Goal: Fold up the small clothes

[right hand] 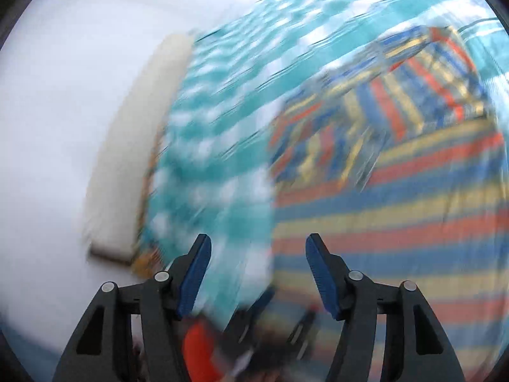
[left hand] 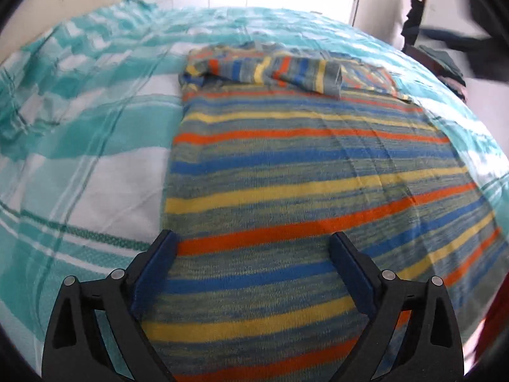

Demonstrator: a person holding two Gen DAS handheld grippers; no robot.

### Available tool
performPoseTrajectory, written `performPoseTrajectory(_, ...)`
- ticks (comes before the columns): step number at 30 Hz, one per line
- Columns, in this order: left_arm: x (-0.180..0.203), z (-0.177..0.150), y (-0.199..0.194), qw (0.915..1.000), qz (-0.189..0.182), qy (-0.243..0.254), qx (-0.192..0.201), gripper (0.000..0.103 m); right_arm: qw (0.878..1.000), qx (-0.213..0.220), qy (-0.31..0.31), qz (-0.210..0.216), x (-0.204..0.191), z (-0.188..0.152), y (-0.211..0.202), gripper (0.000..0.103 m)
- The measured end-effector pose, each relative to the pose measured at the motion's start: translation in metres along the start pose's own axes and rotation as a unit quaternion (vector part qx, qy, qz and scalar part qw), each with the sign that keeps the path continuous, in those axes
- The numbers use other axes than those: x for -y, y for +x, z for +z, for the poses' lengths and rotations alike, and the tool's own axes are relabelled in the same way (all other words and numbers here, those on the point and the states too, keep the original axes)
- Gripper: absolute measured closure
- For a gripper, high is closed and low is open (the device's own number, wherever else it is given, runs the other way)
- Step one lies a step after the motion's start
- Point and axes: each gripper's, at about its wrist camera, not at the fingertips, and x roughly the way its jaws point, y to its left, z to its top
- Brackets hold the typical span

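A sweater (left hand: 302,175) striped in orange, blue, yellow and grey-green lies flat on the teal and white checked bedspread (left hand: 95,111). Its sleeves (left hand: 286,70) are folded across the far end. My left gripper (left hand: 254,238) hangs over the near left part of the sweater, jaws wide open and nothing between the pads. The right wrist view is heavily blurred. There the sweater (right hand: 397,216) fills the right side, and my right gripper (right hand: 258,238) stands open over its left edge with nothing between its fingers.
A cream pillow or cushion (left hand: 63,0) sits at the far left of the bed, and also shows as a cream pillow (right hand: 133,146) in the right wrist view. A pile of clothes (left hand: 445,70) lies off the bed's right side. A blurred dark and orange shape (right hand: 222,334) sits below my right gripper.
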Motion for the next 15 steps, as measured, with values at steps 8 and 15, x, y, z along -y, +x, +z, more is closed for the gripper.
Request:
performPoseTrajectory(8, 0.000, 0.000, 0.001, 0.9999, -0.007, 0.007, 0.000, 0.003, 0.993, -0.040, 0.077, -0.081, 0.068, 0.050, 0.091, 0.061)
performPoseTrajectory(15, 0.000, 0.000, 0.003, 0.9999, -0.012, 0.008, 0.001, 0.002, 0.994, -0.056, -0.015, -0.095, 0.041, 0.034, 0.109, 0.099)
